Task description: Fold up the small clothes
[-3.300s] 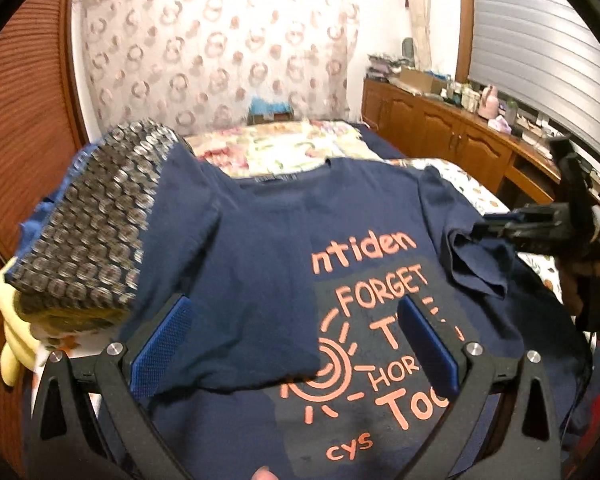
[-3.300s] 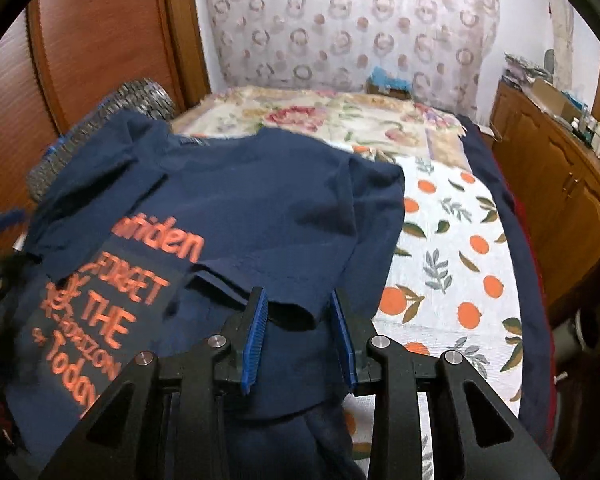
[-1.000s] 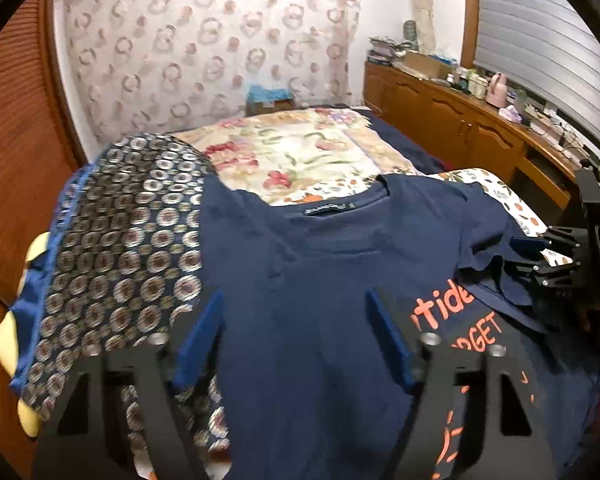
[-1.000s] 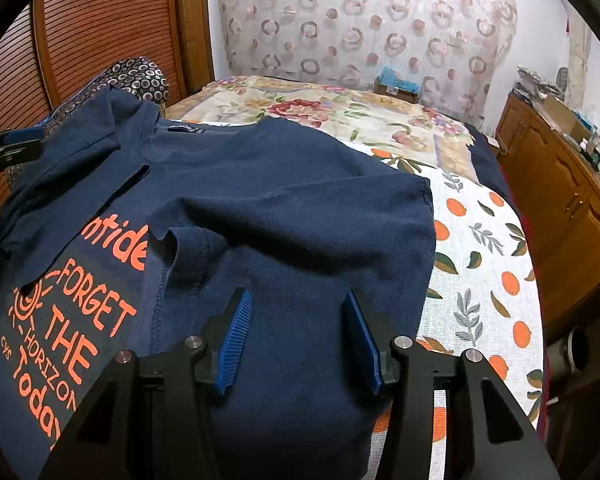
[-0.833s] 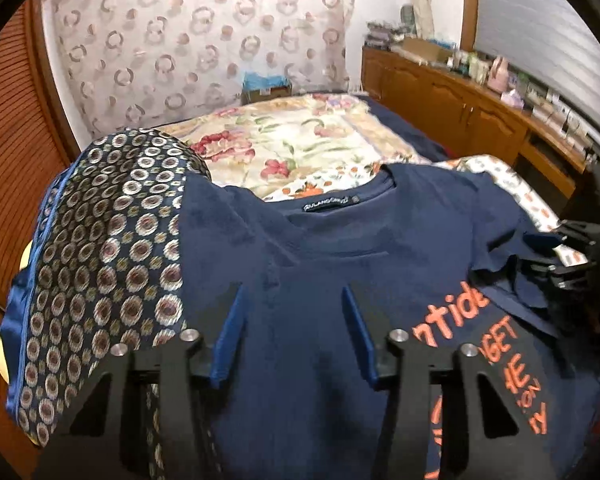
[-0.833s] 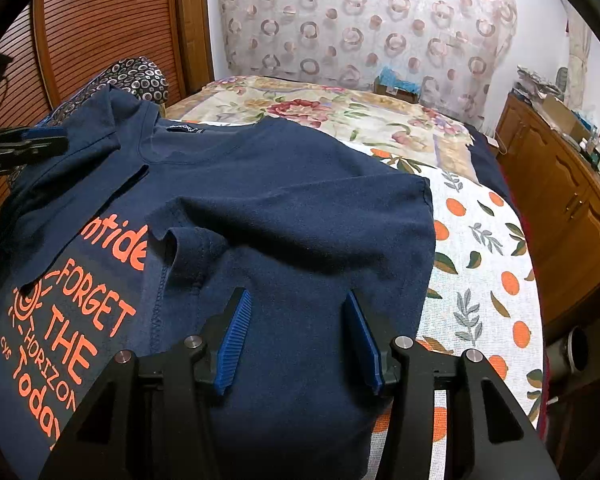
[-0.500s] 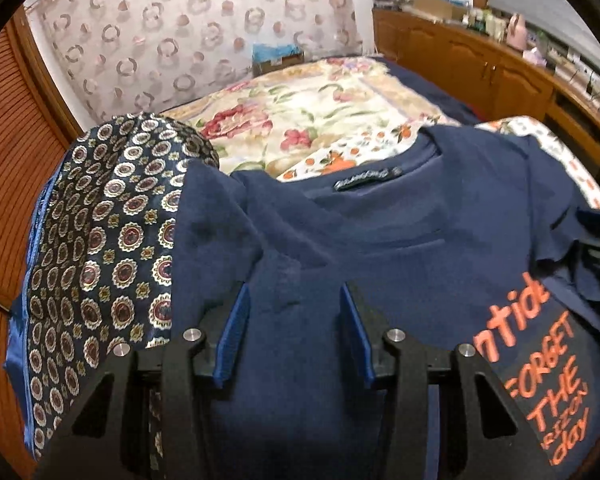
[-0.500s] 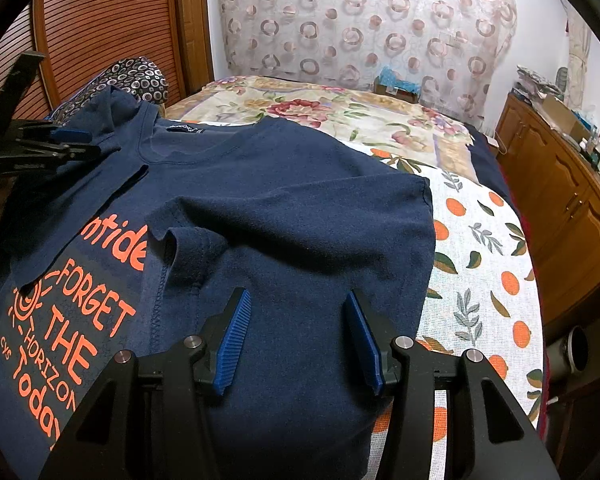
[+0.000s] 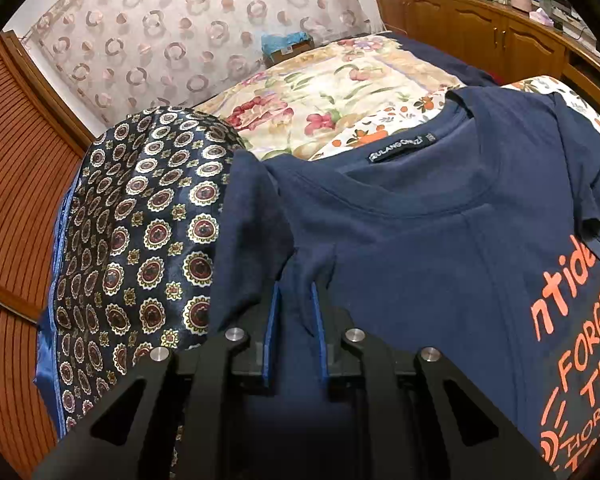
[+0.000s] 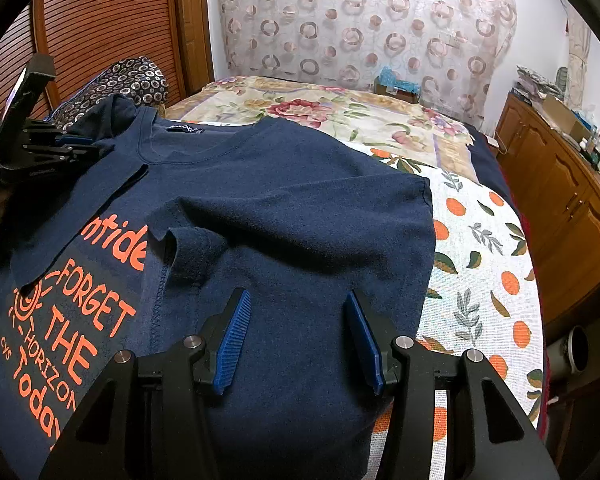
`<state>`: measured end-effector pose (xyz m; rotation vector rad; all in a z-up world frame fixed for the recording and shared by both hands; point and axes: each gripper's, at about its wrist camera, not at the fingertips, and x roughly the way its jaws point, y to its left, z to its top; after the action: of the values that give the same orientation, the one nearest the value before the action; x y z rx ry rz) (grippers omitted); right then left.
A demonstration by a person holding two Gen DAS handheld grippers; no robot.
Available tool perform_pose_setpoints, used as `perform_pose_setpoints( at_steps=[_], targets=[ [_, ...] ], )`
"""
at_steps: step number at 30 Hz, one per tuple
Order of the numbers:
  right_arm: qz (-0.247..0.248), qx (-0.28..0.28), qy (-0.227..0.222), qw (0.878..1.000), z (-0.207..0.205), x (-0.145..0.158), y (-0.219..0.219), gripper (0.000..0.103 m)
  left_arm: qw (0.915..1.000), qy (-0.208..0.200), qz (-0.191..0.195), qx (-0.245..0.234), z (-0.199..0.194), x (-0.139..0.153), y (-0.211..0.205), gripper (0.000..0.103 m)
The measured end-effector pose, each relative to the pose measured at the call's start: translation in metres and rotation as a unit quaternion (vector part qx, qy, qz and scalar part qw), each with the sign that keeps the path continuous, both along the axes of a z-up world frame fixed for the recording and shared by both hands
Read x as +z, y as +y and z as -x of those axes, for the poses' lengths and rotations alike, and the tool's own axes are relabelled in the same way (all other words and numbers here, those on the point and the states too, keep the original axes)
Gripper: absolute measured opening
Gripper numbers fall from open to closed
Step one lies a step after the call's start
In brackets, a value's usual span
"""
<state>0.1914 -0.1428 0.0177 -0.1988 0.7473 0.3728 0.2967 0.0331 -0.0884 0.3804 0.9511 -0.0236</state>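
Note:
A navy T-shirt (image 9: pixel 440 260) with orange lettering lies face up on the bed, its sleeves folded in. My left gripper (image 9: pixel 296 312) is at the shirt's left shoulder, next to the patterned cloth. Its jaws are closing, and a raised pleat of navy fabric is pinched between the blue pads (image 9: pixel 274 320). In the right wrist view the same left gripper (image 10: pixel 76 144) sits at the far left on the shoulder of the T-shirt (image 10: pixel 300 200). My right gripper (image 10: pixel 298 332) hovers open over the folded-in right side, with cloth below it and nothing between the fingers.
A pile under a dark medallion-patterned cloth (image 9: pixel 140 220) lies left of the shirt. A floral quilt (image 9: pixel 332 92) covers the far bed and an orange-print sheet (image 10: pixel 480 248) lies on the right. Wooden cabinets (image 10: pixel 560 184) run along the right, and a slatted wooden door (image 9: pixel 12 200) stands at the left.
My left gripper came forward and down onto the shirt's left shoulder, and its jaws narrowed onto a pleat of fabric. The right gripper has stayed where it was.

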Motion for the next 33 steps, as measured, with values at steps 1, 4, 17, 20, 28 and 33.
perform_pose_setpoints(
  at_steps=[1,4,17,20,28,33],
  targets=[
    [0.000,0.000,0.000,1.000,0.000,0.000,0.000,0.052,1.0000,-0.002,0.003,-0.002,0.002,0.001,0.001,0.013],
    [0.000,0.000,0.000,1.000,0.000,0.000,0.000,0.052,0.9991,-0.029,0.031,0.004,0.013,0.015,0.012,0.005],
    [-0.006,-0.002,0.002,1.000,0.000,0.001,-0.001,0.053,0.9829,-0.141,0.109,0.045,0.053,0.098,0.064,0.004],
    [-0.022,-0.004,0.006,1.000,0.000,0.002,-0.007,0.053,0.9825,-0.140,0.113,0.050,0.051,0.095,0.070,0.004],
    [-0.043,-0.032,-0.012,0.999,-0.011,0.026,-0.045,0.058,0.9820,-0.127,0.125,0.061,0.044,0.079,0.076,0.004],
    [-0.009,-0.047,0.000,0.999,-0.038,0.019,-0.055,0.060,0.9816,-0.126,0.130,0.062,0.042,0.074,0.076,0.004]
  ],
)
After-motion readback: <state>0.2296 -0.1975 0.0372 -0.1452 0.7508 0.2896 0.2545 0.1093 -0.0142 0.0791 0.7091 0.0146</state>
